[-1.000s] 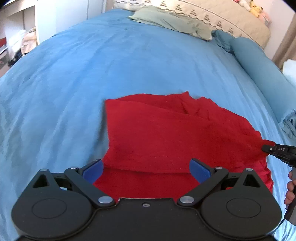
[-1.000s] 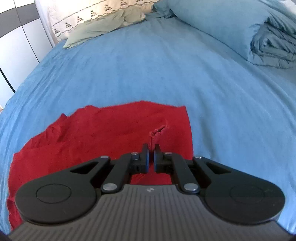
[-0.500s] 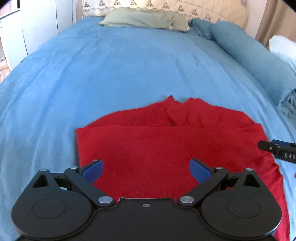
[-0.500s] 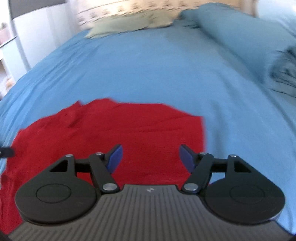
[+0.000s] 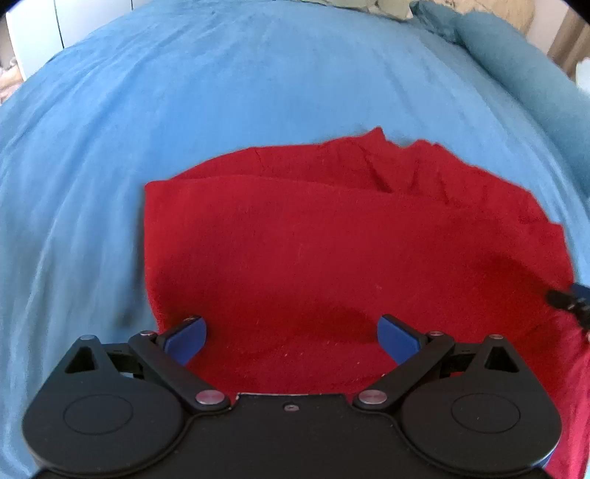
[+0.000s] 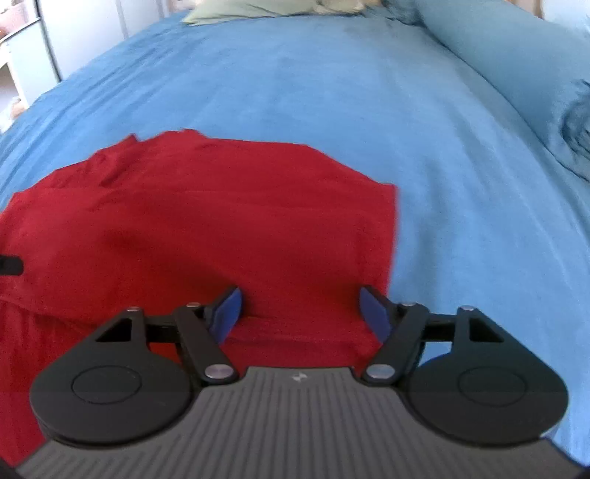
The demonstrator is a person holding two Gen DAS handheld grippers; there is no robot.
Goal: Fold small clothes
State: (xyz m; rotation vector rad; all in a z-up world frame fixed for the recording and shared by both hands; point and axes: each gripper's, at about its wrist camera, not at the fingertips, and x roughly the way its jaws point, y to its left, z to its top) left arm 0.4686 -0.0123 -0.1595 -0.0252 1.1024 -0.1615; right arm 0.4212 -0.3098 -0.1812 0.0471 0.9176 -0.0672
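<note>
**Red garment half folded, both tongs open above its near edge**

Garment first: the red, soft knit cloth (image 5: 332,250) lies flat on the blue bedspread (image 5: 184,92), already doubled over once, with a straight folded edge along its upper layer and a crumpled, uneven margin on the far side. Its long axis runs across both views, left to right, and it sits directly ahead of and below both tools.

At the left end, the left gripper (image 5: 293,335) hangs over the near left corner, blue pads spread wide with only cloth showing between them and nothing pinched. Its left pad sits just at the garment's left border.

At the right end, the right gripper (image 6: 300,313) has just been opening its jaws and now stands wide; red cloth lies beneath the gap, but the pads do not press on it. Its right pad is close to the garment's right border, where bedspread begins.

Each hand looks equally near its own corner, so the next fold probably calls for both to pinch the near edge together.

No containers are in view; a pale green pillow (image 6: 236,9) and a rolled blue duvet (image 6: 516,55) lie well beyond.
</note>
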